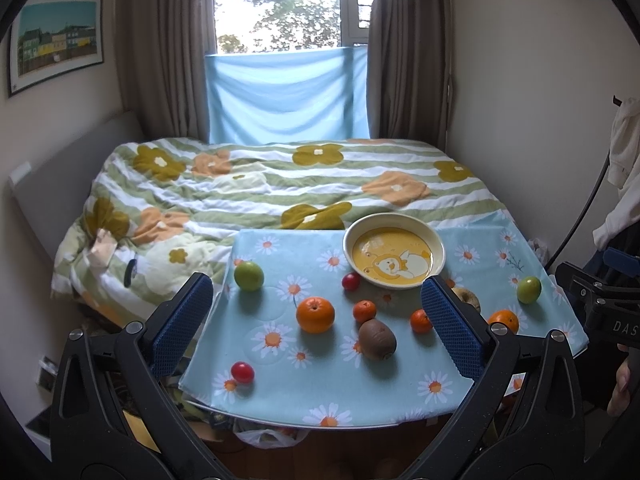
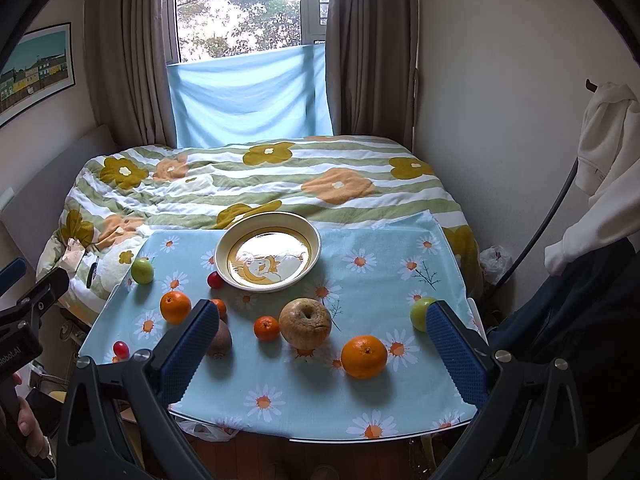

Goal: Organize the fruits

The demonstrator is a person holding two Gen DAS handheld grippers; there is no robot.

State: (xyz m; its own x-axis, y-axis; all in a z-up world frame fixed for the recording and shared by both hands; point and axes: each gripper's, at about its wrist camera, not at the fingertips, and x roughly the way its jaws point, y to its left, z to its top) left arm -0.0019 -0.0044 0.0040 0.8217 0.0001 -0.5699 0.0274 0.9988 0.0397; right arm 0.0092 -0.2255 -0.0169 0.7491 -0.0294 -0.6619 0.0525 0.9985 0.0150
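A cream and yellow bowl (image 1: 394,252) stands empty at the back of the daisy-cloth table (image 1: 320,396); it also shows in the right wrist view (image 2: 268,256). Around it lie oranges (image 1: 315,314) (image 2: 364,356), small mandarins (image 1: 364,311) (image 2: 267,327), a kiwi (image 1: 377,339), green apples (image 1: 248,275) (image 2: 421,313), a brownish apple (image 2: 305,323) and red cherry tomatoes (image 1: 242,372) (image 2: 215,279). My left gripper (image 1: 320,324) is open and empty above the table's front. My right gripper (image 2: 320,348) is open and empty, held above the near fruits.
A bed with a flowered quilt (image 1: 260,184) lies right behind the table. Curtains and a window are beyond. White clothing (image 2: 608,168) hangs at the right wall. A plastic bag (image 1: 264,438) lies under the table's front edge.
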